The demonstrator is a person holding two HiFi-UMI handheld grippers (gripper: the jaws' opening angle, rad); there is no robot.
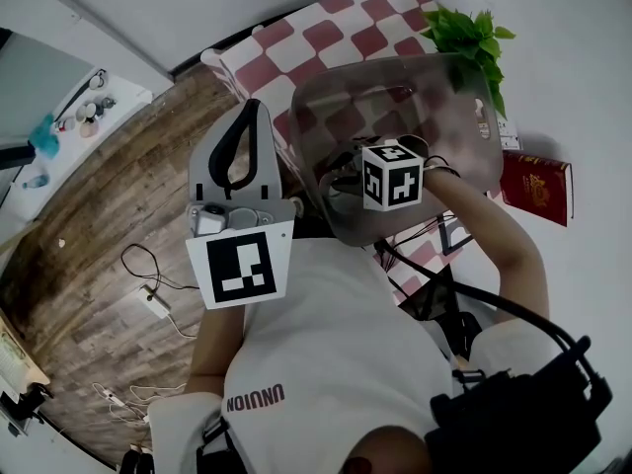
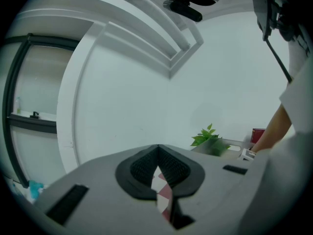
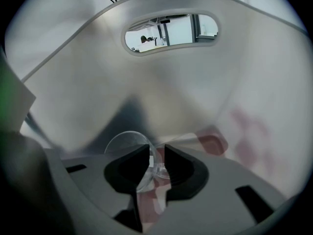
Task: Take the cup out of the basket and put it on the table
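Right gripper view, low centre: grasping step. Right claw (image 3: 156, 148) half open astride rim of cup (image 3: 124, 143) inside basket (image 3: 195, 82), apparently unclamped. Next: close, lift clear. Left claw (image 2: 157, 149) shut, empty.

Left gripper (image 2: 157, 153): lower centre of frame, jaws together at tips, nothing between.
Checked cloth (image 2: 164, 196): red and white, visible through slot below pads.
Plant (image 2: 207, 136): right of centre, in front of white wall (image 2: 146, 97).
Red book (image 2: 257, 134): further right, just beside person's arm (image 2: 272, 129).
Window frame (image 2: 13, 97): dark, left edge.
Black cable (image 2: 274, 48): upper right.
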